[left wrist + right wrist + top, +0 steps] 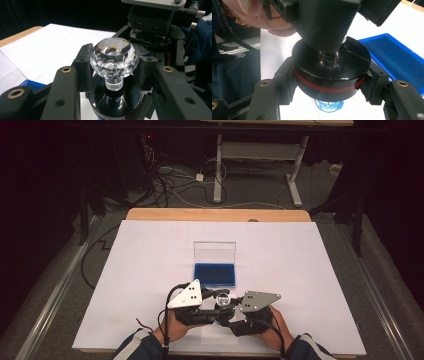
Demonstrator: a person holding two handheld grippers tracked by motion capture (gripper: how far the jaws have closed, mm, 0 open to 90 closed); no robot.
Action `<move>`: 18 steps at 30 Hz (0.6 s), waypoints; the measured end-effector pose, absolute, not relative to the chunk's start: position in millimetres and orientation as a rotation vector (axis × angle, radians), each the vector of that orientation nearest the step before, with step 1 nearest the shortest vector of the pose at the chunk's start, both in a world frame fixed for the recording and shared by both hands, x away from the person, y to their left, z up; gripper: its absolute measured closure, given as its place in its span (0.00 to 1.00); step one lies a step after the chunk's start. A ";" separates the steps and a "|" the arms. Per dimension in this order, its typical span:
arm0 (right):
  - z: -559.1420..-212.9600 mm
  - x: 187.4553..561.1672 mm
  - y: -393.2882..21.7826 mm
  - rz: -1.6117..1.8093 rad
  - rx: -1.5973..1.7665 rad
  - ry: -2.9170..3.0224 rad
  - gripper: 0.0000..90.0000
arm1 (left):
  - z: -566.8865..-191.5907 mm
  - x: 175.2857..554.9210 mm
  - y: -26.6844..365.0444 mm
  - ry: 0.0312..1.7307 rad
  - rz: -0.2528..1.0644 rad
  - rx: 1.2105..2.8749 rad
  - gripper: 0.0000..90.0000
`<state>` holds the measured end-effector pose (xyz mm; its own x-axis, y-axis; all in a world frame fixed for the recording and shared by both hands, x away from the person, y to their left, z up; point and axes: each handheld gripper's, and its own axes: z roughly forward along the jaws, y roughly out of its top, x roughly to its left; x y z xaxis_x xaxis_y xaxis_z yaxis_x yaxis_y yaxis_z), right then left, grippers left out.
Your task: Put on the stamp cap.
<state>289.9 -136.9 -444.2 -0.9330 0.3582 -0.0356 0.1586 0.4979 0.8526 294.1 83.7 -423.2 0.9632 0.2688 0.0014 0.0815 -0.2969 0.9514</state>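
Holding a slippery, breakable glass knob (pixel 113 58) in left gripper (pixel 113 65), heavy black base (pixel 331 68) squeezed by right gripper (pixel 329 75), near desk's front edge.

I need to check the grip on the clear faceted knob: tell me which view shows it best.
The left gripper view: the clear faceted knob sits close up, clamped between the left tongs, its stem entering the black base. The high view shows a small glint. In the right gripper view I cannot make it out.

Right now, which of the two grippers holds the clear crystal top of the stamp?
The left gripper holds the clear faceted knob; the right gripper clamps the black base with the red ring instead.
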 end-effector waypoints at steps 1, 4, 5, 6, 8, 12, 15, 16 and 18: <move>-445.1 289.8 -136.6 1.412 0.446 2.530 0.43 | -422.9 293.7 83.1 0.254 0.194 1.872 0.60; -445.0 291.0 -136.1 1.410 0.443 2.528 0.43 | -421.8 294.5 82.9 0.253 0.203 1.883 0.60; -445.6 291.6 -136.3 1.409 0.440 2.536 0.43 | -422.3 294.7 82.7 0.252 0.208 1.892 0.60; -446.3 291.8 -136.3 1.393 0.436 2.535 0.43 | -422.5 294.9 82.6 0.257 0.213 1.891 0.60; -446.8 292.0 -136.2 1.383 0.442 2.526 0.43 | -422.9 295.1 81.6 0.257 0.217 1.895 0.60; -449.0 292.8 -135.8 1.384 0.453 2.540 0.42 | -423.4 294.6 80.3 0.258 0.235 1.903 0.60; -448.9 293.4 -136.2 1.384 0.457 2.531 0.40 | -423.1 295.2 81.1 0.262 0.241 1.901 0.60; -449.2 293.6 -136.0 1.387 0.459 2.529 0.37 | -422.9 295.3 81.3 0.265 0.248 1.899 0.60; -449.9 293.7 -135.1 1.380 0.463 2.531 0.36 | -423.1 295.8 81.2 0.263 0.240 1.901 0.60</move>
<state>293.7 -135.1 -449.9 -0.9259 0.3753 -0.0428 0.1673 0.5091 0.8443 295.8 81.2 -423.1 0.9540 0.2972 0.0381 0.0653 -0.3304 0.9416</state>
